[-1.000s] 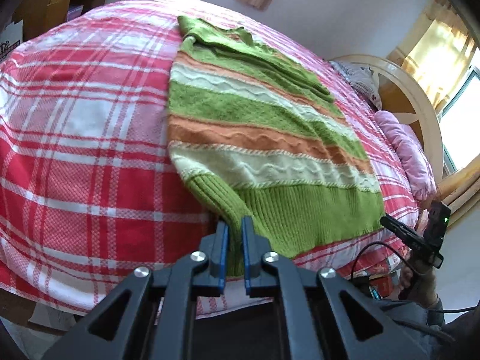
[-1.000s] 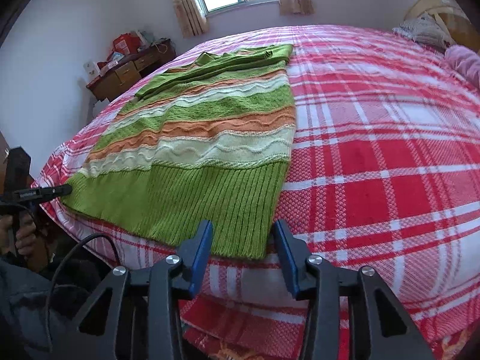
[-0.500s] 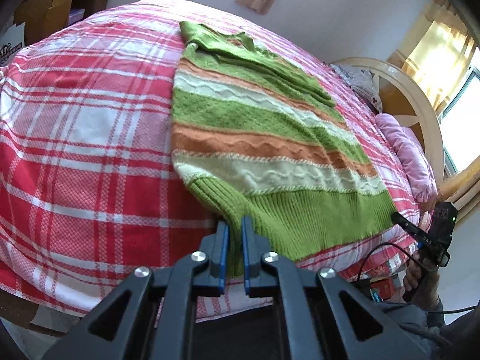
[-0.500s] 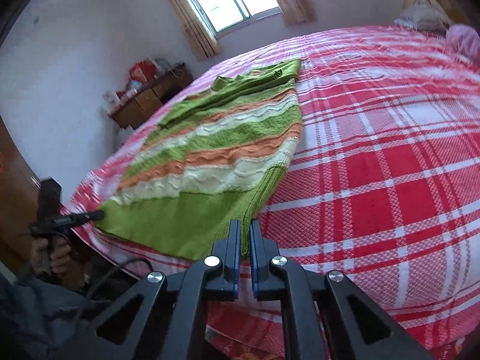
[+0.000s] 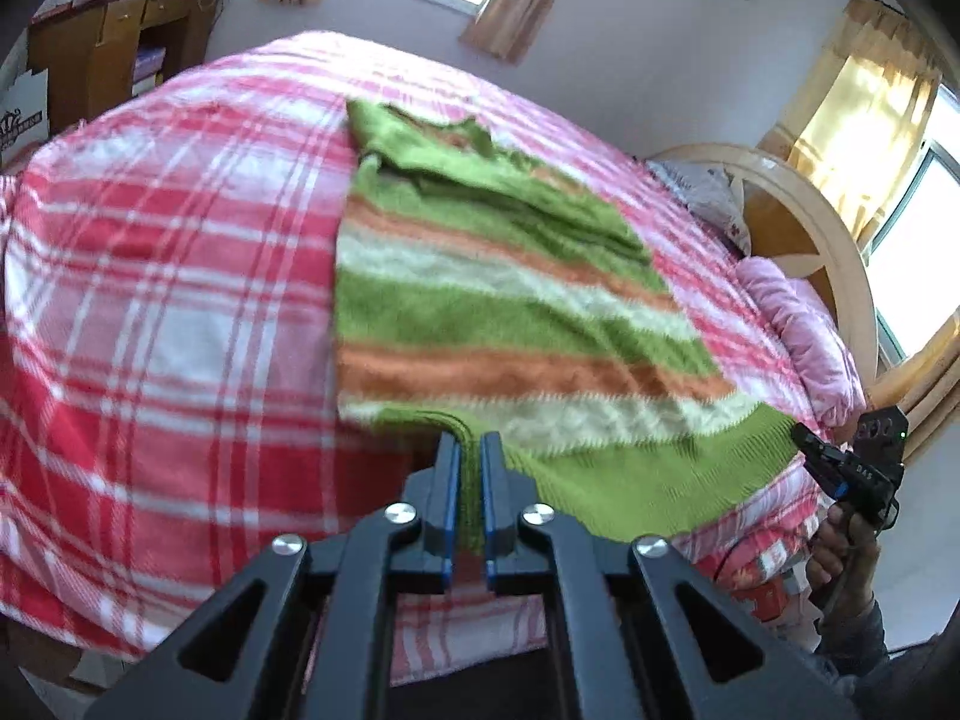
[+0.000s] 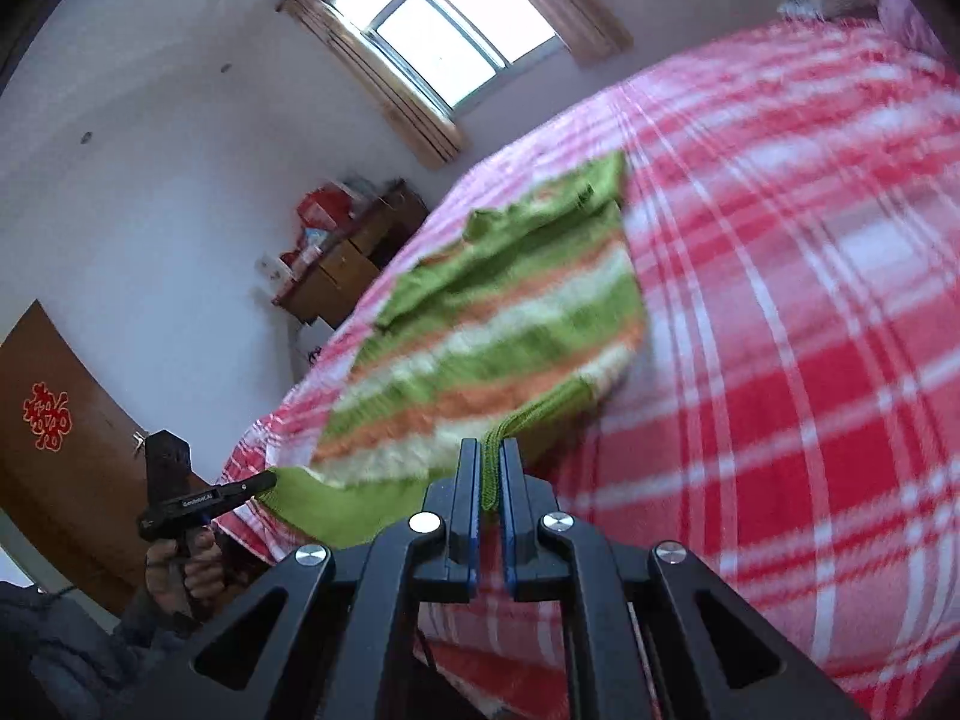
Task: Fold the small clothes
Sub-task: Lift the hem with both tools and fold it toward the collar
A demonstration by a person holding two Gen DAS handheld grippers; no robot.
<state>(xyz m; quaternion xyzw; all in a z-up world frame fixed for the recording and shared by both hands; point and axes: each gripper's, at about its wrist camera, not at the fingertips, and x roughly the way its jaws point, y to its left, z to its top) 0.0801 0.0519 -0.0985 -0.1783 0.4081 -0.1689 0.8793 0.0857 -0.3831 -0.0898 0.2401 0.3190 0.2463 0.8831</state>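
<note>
A knitted sweater (image 5: 492,312) with green, orange and cream stripes lies spread on a red-and-white plaid bed. My left gripper (image 5: 470,444) is shut on the left corner of its green ribbed hem, which is lifted off the bed. In the right wrist view the same sweater (image 6: 510,324) runs away toward the window, and my right gripper (image 6: 491,450) is shut on the opposite hem corner, also raised. Each gripper shows in the other's view: the right gripper (image 5: 840,468) at the far right, the left gripper (image 6: 240,489) at the lower left, both pinching the hem.
The plaid bedspread (image 5: 150,312) covers the whole bed. A curved wooden headboard (image 5: 828,228) and a pink pillow (image 5: 804,324) lie to the right. A wooden desk (image 6: 342,264) with clutter stands by the wall below the window (image 6: 444,30). A brown door (image 6: 54,438) is at the left.
The right gripper closed on the hem corner. Both grippers have risen, lifting the green hem off the bed and drawing it back over the striped body.
</note>
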